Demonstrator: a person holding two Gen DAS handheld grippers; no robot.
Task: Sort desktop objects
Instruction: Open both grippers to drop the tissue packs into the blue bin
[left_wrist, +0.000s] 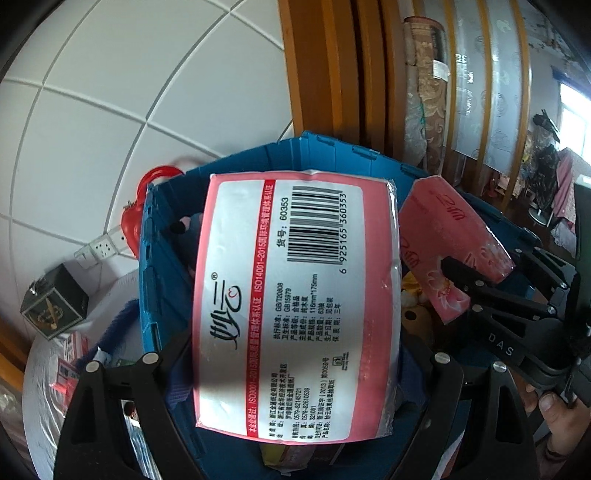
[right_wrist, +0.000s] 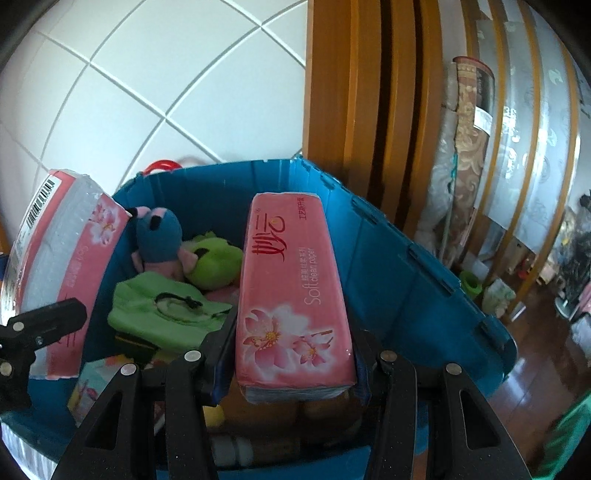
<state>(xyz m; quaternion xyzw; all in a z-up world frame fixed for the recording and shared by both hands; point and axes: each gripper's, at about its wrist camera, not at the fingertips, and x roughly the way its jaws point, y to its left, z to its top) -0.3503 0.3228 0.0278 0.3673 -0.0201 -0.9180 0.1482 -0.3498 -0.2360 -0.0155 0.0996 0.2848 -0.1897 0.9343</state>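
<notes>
We list colours as we find them. Bin (right_wrist: 388, 266): solid blue, ribbed walls. Tissue pack, wide (left_wrist: 295, 302): pink border, white label panel, black barcode and print, red band of white lettering. Tissue pack, narrow (right_wrist: 291, 295): pink, with pale pink blossoms at its 6 o'clock end and dark red brush script. Plush toy (right_wrist: 159, 236): blue with pink patches. Second plush (right_wrist: 214, 262): lime green. Folded cloth (right_wrist: 162, 310): pale green. Wall tiles (right_wrist: 129, 74): white, grey grout. Door frame (right_wrist: 362, 92): orange-brown wood. Both grippers: black.

bright daylight, seemingly from a window (left_wrist: 572, 122) at right, strong fisheye bending, dark corners, slight blur
</notes>
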